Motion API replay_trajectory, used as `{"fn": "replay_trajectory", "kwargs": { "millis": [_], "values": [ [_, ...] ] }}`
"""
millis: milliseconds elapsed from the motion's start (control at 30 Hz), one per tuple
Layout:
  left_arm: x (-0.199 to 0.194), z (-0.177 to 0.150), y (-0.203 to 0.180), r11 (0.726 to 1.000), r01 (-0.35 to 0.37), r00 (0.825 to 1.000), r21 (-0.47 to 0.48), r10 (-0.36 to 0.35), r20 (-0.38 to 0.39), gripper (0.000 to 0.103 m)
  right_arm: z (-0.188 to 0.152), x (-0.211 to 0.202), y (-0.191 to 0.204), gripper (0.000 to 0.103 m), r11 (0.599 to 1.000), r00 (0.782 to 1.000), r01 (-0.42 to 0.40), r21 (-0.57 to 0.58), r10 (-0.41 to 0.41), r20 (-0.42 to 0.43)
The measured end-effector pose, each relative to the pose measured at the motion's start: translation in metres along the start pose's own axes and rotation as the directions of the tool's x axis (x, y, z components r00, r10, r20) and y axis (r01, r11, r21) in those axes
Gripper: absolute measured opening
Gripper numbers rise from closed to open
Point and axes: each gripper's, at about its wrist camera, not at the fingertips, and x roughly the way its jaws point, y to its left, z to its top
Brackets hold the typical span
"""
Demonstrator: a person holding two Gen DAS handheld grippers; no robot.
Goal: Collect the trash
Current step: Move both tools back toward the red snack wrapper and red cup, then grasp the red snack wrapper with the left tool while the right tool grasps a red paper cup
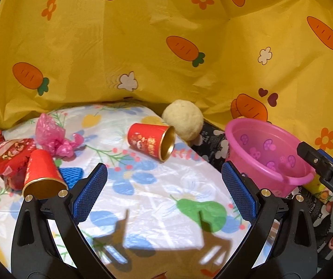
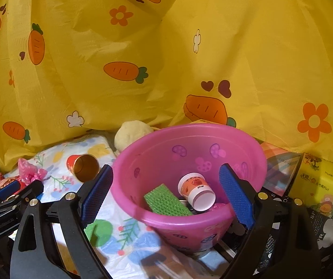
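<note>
At far left a crumpled red wrapper (image 1: 8,155) and a pink plastic bag (image 1: 54,137) lie on the floral cloth (image 1: 157,186), beside a red paper cup (image 1: 42,174) tipped on its side. A second red cup (image 1: 153,141), gold inside, lies mid-cloth. The left gripper (image 1: 164,195) hangs above the cloth, fingers wide apart, empty. Right of it, the smooth pink basin (image 2: 247,148) holds a ridged green sponge (image 2: 166,201) and a white cup (image 2: 197,191); the right gripper (image 2: 166,195) gapes empty over it.
</note>
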Motion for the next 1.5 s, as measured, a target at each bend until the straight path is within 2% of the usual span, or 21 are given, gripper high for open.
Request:
{"fn": "replay_trajectory", "kwargs": {
  "millis": [300,467,567,667,900,1067,1200,1267,1433,1500],
  "values": [
    [-0.027,-0.019,0.056,0.991,-0.111,0.994,-0.072,0.111,-0.004,0.097,-0.02,-0.005,0.048,0.089,0.994,0.995,-0.089,-0.06,0.087,-0.041],
    [-0.044,-0.028,0.094,0.977,-0.174,0.984,-0.122,0.176,-0.001,0.097,-0.032,-0.005,0.075,0.089,0.987,0.989,-0.135,-0.086,0.129,-0.067],
    [-0.056,-0.034,0.12,0.962,-0.234,0.972,-0.144,0.236,0.003,0.097,-0.04,-0.004,0.096,0.089,0.979,0.983,-0.173,-0.111,0.163,-0.087],
    [-0.069,-0.038,0.144,0.938,-0.309,0.949,-0.156,0.314,0.01,0.097,-0.049,-0.001,0.121,0.089,0.965,0.973,-0.22,-0.141,0.205,-0.11],
    [-0.09,-0.041,0.208,0.89,-0.363,0.928,-0.275,0.373,-0.017,0.097,-0.067,0.004,0.177,0.089,0.929,0.944,-0.316,-0.193,0.287,-0.165],
    [-0.091,-0.036,0.235,0.873,-0.349,0.932,-0.342,0.361,-0.03,0.095,-0.074,0.01,0.21,0.089,0.91,0.925,-0.362,-0.201,0.325,-0.196],
    [-0.073,-0.026,0.246,0.874,-0.332,0.941,-0.356,0.332,-0.062,0.083,-0.078,0.014,0.233,0.089,0.896,0.911,-0.394,-0.204,0.351,-0.218],
    [-0.062,-0.023,0.253,0.874,-0.309,0.95,-0.375,0.3,-0.083,0.08,-0.081,0.017,0.243,0.089,0.89,0.906,-0.404,-0.212,0.357,-0.23],
    [-0.038,-0.016,0.27,0.857,-0.289,0.957,-0.426,0.258,-0.131,0.064,-0.087,0.026,0.264,0.089,0.874,0.889,-0.433,-0.22,0.373,-0.266],
    [-0.029,-0.015,0.274,0.857,-0.276,0.961,-0.435,0.234,-0.149,0.052,-0.089,0.029,0.271,0.089,0.869,0.883,-0.443,-0.22,0.38,-0.277]
  ]
}}
